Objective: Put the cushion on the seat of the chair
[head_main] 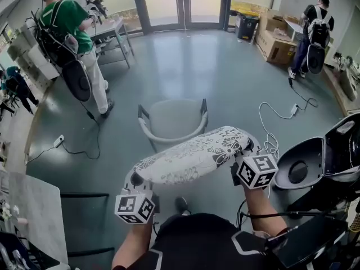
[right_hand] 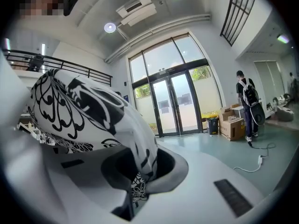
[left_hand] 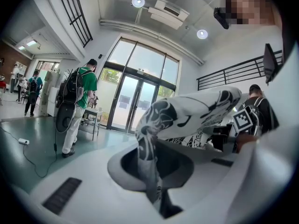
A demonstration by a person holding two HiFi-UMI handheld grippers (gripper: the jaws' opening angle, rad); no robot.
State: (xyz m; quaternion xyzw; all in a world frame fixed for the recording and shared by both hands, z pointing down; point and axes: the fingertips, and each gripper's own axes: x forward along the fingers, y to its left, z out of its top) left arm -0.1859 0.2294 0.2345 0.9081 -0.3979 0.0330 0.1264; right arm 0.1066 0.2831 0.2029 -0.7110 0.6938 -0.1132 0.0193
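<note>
Holding the cushion (head_main: 191, 156) in the air, just short of the chair (head_main: 171, 122).
One end is pinched by the left gripper (head_main: 134, 185) and the other by the right gripper (head_main: 243, 153), each pair of jaws pressed tight on the patterned fabric. The lift is judged done; the seat is bare, so the placing is left. Chair and cushion together are shown only in the head view; the fabric clamped between the jaws is seen only in the gripper views.

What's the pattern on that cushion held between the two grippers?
The cushion is white with a black floral, swirly print, clearest in the head view.
</note>
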